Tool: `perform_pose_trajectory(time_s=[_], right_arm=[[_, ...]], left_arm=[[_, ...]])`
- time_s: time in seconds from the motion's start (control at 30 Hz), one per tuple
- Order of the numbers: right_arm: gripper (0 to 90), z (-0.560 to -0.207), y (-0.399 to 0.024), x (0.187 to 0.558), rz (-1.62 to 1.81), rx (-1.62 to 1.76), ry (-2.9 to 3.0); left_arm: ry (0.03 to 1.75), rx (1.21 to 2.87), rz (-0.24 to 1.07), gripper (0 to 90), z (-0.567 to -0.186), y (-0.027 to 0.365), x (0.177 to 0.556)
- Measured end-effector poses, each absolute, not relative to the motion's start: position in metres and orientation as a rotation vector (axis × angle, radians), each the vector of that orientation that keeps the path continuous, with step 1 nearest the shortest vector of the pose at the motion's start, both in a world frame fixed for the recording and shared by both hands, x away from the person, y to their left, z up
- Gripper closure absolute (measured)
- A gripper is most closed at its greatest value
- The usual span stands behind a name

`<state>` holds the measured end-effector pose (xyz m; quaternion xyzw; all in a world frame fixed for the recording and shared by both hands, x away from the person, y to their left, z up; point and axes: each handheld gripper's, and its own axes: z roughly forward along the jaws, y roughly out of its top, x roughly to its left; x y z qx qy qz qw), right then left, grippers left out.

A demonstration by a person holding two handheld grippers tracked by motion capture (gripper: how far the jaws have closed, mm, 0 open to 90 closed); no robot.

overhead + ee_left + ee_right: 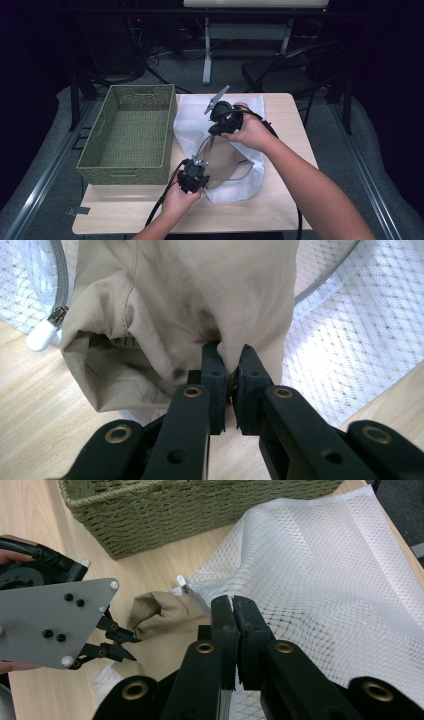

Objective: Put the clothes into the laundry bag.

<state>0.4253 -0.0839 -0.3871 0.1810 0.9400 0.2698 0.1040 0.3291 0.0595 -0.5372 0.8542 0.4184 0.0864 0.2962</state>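
The left hand-held gripper (229, 362) pinches the tan garment (200, 300) at frame centre — the right hand-held gripper (233, 605) clamps the white mesh bag (325, 565), beside the wicker basket (165, 510) at top.

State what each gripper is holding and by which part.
The left gripper pinches the beige garment by a fold at its open end. The right gripper is shut on the white mesh bag, at its upper layer near the zipper opening.

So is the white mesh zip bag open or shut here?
Open: the white mesh zip bag has its grey zipper parted, and the beige cloth garment sticks out through the gap.
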Motion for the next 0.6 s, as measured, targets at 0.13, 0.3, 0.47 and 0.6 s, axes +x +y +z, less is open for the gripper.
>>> perform_pose_trajectory(time_s=[0.13, 0.3, 0.47, 0.6], right_arm=[[88.7, -0.386, -0.082, 0.424, 0.799, 0.524, 2.775], [88.7, -0.385, -0.080, 0.423, 0.801, 0.514, 2.775], [88.7, -0.384, -0.080, 0.424, 0.798, 0.519, 2.776], [88.8, -0.383, -0.081, 0.425, 0.804, 0.519, 2.773]], left_arm=[[1.111, 2.256, 0.231, 86.6, -0.534, 0.059, 0.332], [1.125, 2.231, 0.239, 87.0, -0.527, 0.057, 0.339], [1.126, 2.220, 0.257, 87.2, -0.519, 0.056, 0.347], [1.118, 2.214, 0.269, 87.2, -0.515, 0.052, 0.352]])
